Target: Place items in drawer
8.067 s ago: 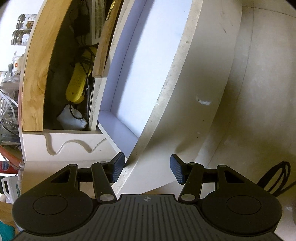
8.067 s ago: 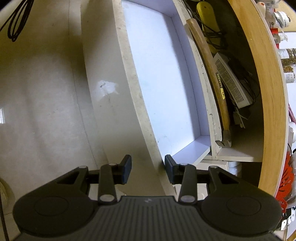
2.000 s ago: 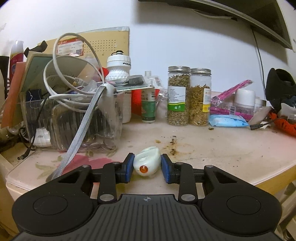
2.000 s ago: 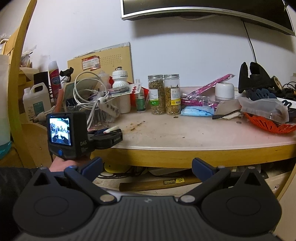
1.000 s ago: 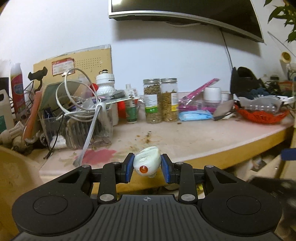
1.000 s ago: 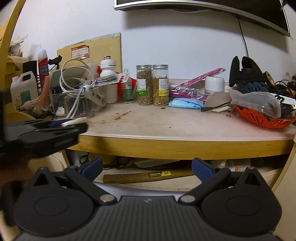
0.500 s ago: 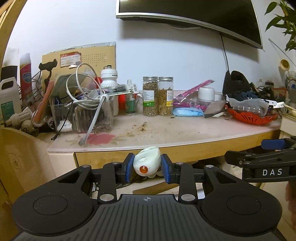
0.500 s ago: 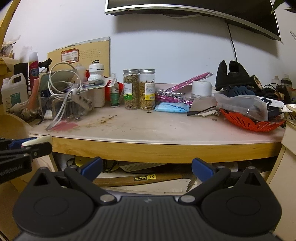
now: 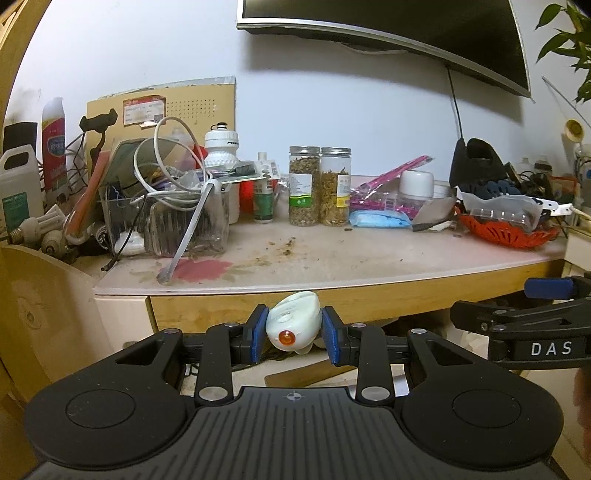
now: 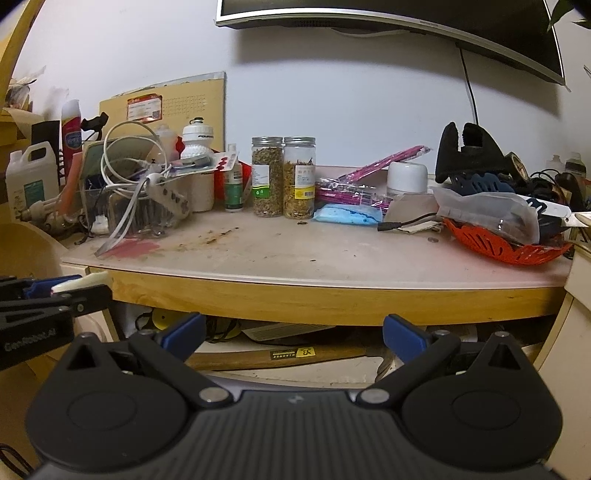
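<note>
My left gripper (image 9: 294, 330) is shut on a small white oval device with an orange button (image 9: 291, 325), held in front of and just below the wooden desk's front edge (image 9: 332, 299). It also shows at the left edge of the right wrist view (image 10: 70, 286). My right gripper (image 10: 293, 334) is open wide and empty, facing the open space under the desk (image 10: 332, 295), where a wooden-handled hammer (image 10: 280, 356) lies. The right gripper also shows at the right in the left wrist view (image 9: 543, 291). The drawer's inside is hidden below both views.
The desk top holds two herb jars (image 9: 319, 186), a clear bin of cables (image 9: 166, 214), a white sports bottle (image 9: 221, 149), a blue packet (image 9: 380, 218), an orange basket (image 9: 506, 230) and a white jug (image 9: 18, 192). A monitor (image 9: 388, 18) hangs above.
Both grippers have pulled back and down from the desk top to below its front edge. The left gripper still holds the white device; the right stays open.
</note>
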Tool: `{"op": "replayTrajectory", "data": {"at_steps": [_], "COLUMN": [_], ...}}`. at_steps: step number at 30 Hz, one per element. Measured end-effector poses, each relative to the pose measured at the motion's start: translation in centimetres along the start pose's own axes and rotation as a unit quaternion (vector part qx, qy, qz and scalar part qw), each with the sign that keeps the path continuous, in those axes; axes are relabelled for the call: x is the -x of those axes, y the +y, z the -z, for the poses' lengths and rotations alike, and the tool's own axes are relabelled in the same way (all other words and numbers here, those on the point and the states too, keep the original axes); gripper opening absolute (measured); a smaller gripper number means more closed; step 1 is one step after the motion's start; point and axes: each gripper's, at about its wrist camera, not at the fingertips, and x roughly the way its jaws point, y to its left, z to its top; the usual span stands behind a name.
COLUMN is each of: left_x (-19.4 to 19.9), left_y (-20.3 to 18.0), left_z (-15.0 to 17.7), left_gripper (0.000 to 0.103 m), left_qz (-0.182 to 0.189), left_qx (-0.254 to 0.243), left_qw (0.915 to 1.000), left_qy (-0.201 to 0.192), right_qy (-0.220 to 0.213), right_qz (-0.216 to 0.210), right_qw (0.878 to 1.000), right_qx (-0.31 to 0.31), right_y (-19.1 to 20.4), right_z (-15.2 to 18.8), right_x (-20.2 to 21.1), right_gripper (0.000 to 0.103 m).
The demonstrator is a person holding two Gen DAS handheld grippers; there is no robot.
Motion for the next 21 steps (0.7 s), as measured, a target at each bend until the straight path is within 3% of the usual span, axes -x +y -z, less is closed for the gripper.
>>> {"op": "replayTrajectory", "data": {"at_steps": [9,15,21], "left_x": [-1.0,-2.4,-3.8], "left_y": [-0.1,0.2,0.6], "left_z": [0.5,1.5,2.4], "left_gripper": [0.03,0.03,0.03], "left_qz": [-0.006,-0.007,-0.004], "left_qx": [0.0,0.011,0.025], "left_qw": [0.9991,0.9946,0.9846], "left_qy": [0.041,0.103,0.173], "right_qy": [0.002,0.003,0.005], "right_qz": [-0.002,-0.003,-0.005], "right_qw": [1.0,1.0,1.0], "right_qx": [0.004,0.006,0.009], "right_y": [0.2,0.3,0.5], "right_z": [0.1,0.2,0.3], "right_x": [0.0,0.1,0.1], "right_gripper": [0.103,0.103,0.103]}}
